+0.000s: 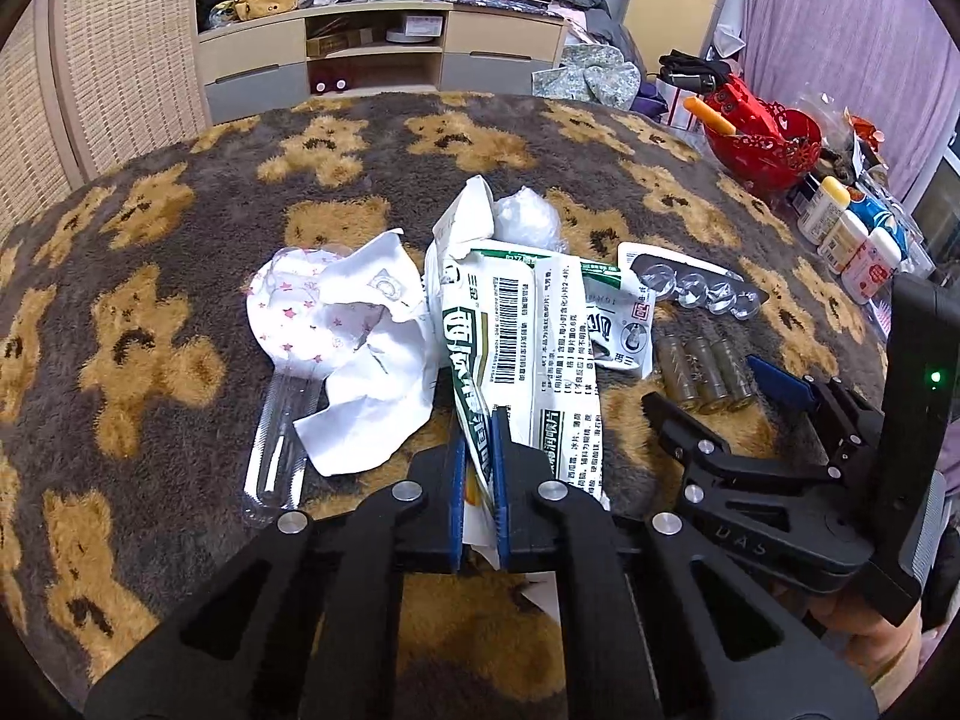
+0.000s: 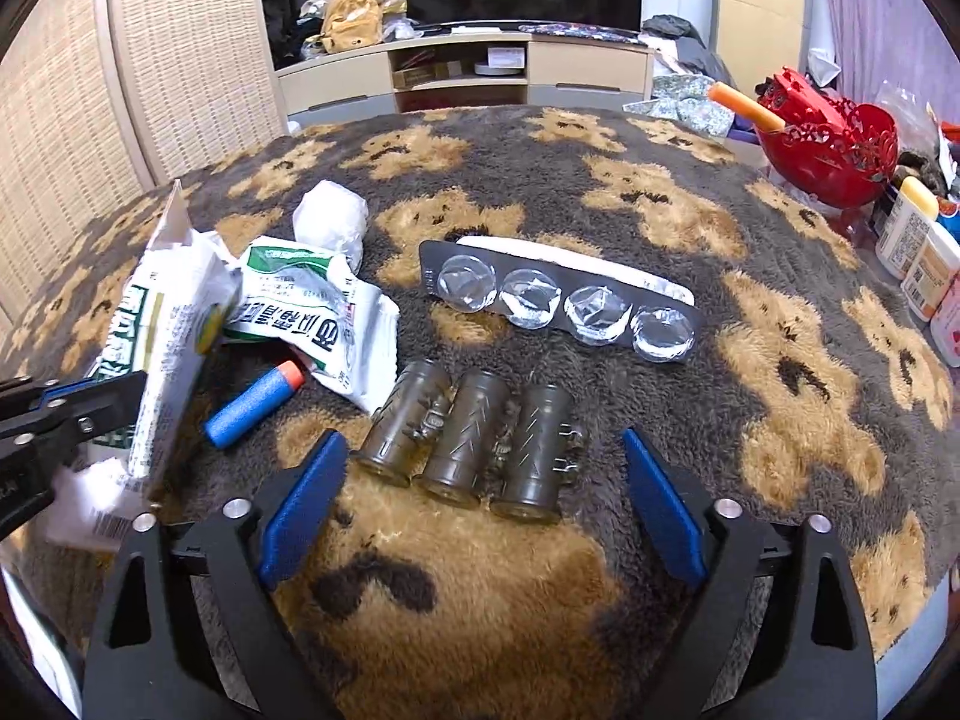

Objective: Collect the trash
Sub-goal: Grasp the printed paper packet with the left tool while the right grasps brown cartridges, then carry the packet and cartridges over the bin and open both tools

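My left gripper (image 1: 480,420) is shut on a flattened green-and-white medicine box (image 1: 510,336), which also shows at the left of the right wrist view (image 2: 162,330). Crumpled white paper with pink stars (image 1: 342,336) and a clear plastic tube (image 1: 279,444) lie to its left. My right gripper (image 2: 480,468) is open, its pads on either side of three joined olive plastic vials (image 2: 468,444). An emptied blister pack (image 2: 558,300), a torn green-and-white wrapper (image 2: 312,306), a white wad (image 2: 330,222) and a blue foam dart (image 2: 252,402) lie beyond.
A bear-patterned fleece cloth (image 2: 480,588) covers the table. A red basket (image 2: 834,144) and several white bottles (image 2: 918,252) stand at the right edge. A TV cabinet (image 1: 372,54) and a wicker screen (image 1: 120,60) are behind the table.
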Demonstrator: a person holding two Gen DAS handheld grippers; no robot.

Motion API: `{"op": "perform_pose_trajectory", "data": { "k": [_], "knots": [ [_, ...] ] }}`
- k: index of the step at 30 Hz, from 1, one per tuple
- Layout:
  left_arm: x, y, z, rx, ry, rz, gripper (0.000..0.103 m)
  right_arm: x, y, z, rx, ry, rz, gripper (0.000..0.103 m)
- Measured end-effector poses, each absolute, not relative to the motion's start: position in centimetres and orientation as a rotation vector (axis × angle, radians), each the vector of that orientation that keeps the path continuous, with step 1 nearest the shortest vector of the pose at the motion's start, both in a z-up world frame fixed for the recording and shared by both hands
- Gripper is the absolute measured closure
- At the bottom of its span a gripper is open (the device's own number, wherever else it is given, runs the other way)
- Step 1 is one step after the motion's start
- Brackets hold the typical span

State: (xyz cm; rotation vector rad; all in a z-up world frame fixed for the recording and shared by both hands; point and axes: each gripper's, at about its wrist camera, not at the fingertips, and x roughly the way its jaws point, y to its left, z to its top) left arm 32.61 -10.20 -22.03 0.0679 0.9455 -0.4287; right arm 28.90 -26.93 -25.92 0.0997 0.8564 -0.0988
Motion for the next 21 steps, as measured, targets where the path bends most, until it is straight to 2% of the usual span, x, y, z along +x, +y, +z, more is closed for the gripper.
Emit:
{"op": "perform_pose_trajectory", "data": {
  "k": [3, 4, 21],
  "knots": [
    [32.2, -9.9, -21.9, 0.066, 0.949, -0.427, 0.097, 28.5, -27.2, -25.7, 0.102, 0.853, -0.104, 0.029],
    [32.0, -9.8, -21.8, 0.066, 0.948, -0.427, 0.097, 28.4, -27.3, -25.6, 0.103, 0.855, -0.108, 0.036],
    [23.3, -6.6, -21.0, 0.046, 0.961, -0.422, 0.097, 19.5, -26.2, -24.5, 0.185, 0.930, 0.012, 0.038]
  ]
}}
